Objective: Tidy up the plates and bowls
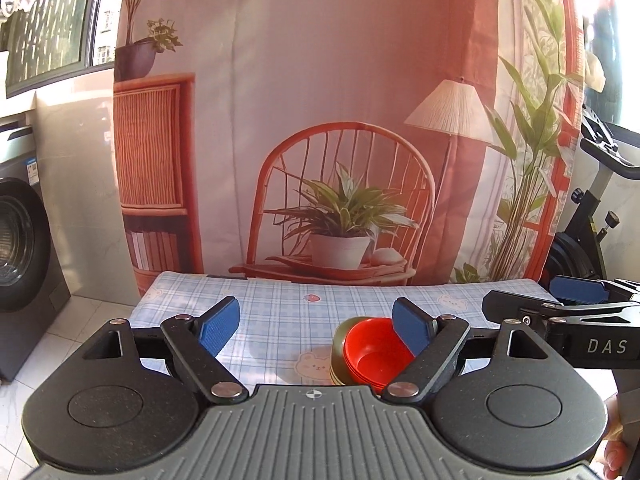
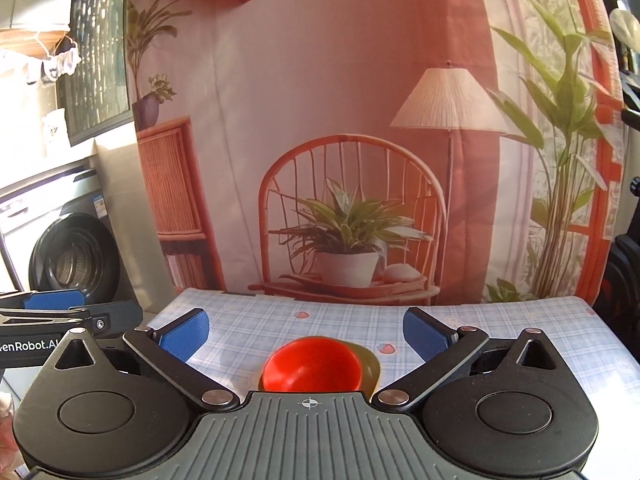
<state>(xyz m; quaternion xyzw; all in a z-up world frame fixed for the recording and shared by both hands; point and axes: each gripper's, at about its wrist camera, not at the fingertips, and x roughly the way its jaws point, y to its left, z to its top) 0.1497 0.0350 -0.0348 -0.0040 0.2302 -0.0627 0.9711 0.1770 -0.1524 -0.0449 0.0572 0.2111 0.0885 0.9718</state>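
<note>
Step in hand: you are holding both tongs above the surface with nothing in them; I judge the stacking is done or almost done.
Left tongs: they are standing wide apart and empty, and the blue pads are touching nothing.
Right tongs: they are also standing wide apart and empty, just above the stack.
Task thing: the red bowls are sitting nested, one inside the other, in an olive-green bowl on the checked cloth near the front of the surface.
Position of stack: in the left wrist view it is lying behind the right pad; in the right wrist view it is lying low between the two pads.
Plates: I am not seeing any plate in these views; something pale is showing under the stack, but I cannot tell what it is.
Next move: if more dishes are waiting outside these views, you are needing to turn the tongs toward them and come down over one rim.
Around: a printed backdrop is hanging behind the surface, a washing machine is standing at the left, and an exercise bike at the right.
In the way: nothing is blocking the stack; only the two tongs are being close together, so you are needing to keep them from knocking.
</note>
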